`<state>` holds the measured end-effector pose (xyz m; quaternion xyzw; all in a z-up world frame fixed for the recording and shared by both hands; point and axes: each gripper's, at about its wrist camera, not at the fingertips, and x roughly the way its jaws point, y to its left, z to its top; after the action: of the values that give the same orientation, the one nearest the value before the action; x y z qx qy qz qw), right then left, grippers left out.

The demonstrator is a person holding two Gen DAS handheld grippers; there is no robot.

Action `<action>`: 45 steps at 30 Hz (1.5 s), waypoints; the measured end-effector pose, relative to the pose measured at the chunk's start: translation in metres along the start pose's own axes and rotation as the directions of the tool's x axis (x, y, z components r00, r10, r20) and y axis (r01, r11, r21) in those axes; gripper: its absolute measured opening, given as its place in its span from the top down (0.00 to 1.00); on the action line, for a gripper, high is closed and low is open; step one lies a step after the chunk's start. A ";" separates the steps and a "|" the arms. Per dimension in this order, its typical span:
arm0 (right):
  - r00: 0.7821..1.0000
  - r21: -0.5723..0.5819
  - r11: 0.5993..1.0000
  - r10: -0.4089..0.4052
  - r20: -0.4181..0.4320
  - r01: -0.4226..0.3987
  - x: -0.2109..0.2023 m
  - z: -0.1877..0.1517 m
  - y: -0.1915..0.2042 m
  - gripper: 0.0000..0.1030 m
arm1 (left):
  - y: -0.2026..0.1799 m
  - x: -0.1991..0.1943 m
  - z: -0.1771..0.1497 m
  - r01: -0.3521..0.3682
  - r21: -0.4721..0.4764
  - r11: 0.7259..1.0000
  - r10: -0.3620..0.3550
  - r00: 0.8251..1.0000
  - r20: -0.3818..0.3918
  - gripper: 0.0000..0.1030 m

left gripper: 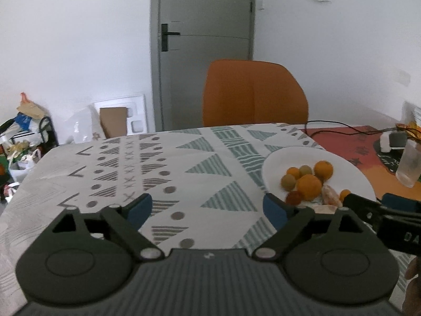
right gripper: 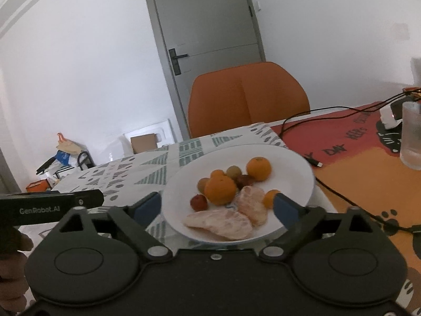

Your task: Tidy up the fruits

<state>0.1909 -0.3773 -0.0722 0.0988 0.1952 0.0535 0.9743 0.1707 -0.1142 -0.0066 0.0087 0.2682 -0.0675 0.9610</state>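
A table under a patterned cloth fills the middle of both views, with an orange chair behind it at upper centre. The white plate sits at centre in the right wrist view and at right in the left wrist view. On it lie two oranges, peeled segments and small fruits. The left gripper and right gripper are both spread wide, grasping nothing.

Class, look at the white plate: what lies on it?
On the plate: two oranges, several small fruits, and two peeled citrus pieces. Anything beneath the fruit is hidden.
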 end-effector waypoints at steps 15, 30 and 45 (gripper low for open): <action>0.998 -0.023 0.998 0.064 -0.014 -0.064 -0.017 -0.002 0.023 0.00 | 0.039 -0.038 -0.011 -0.067 -0.048 0.997 0.066 0.998 -0.016 0.06; 0.993 -0.085 0.990 0.115 -0.025 -0.117 -0.044 -0.008 0.047 0.00 | 0.065 -0.083 -0.022 -0.084 -0.080 0.993 0.084 0.996 -0.009 0.04; 0.993 -0.085 0.990 0.109 -0.046 -0.112 -0.055 -0.014 0.061 0.00 | 0.085 -0.107 -0.044 -0.097 -0.099 0.990 0.094 0.995 -0.032 0.04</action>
<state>0.1307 -0.3231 -0.0517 0.0655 0.2069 0.1180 0.9690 0.0689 -0.0147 0.0094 -0.0258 0.2839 -0.0078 0.9585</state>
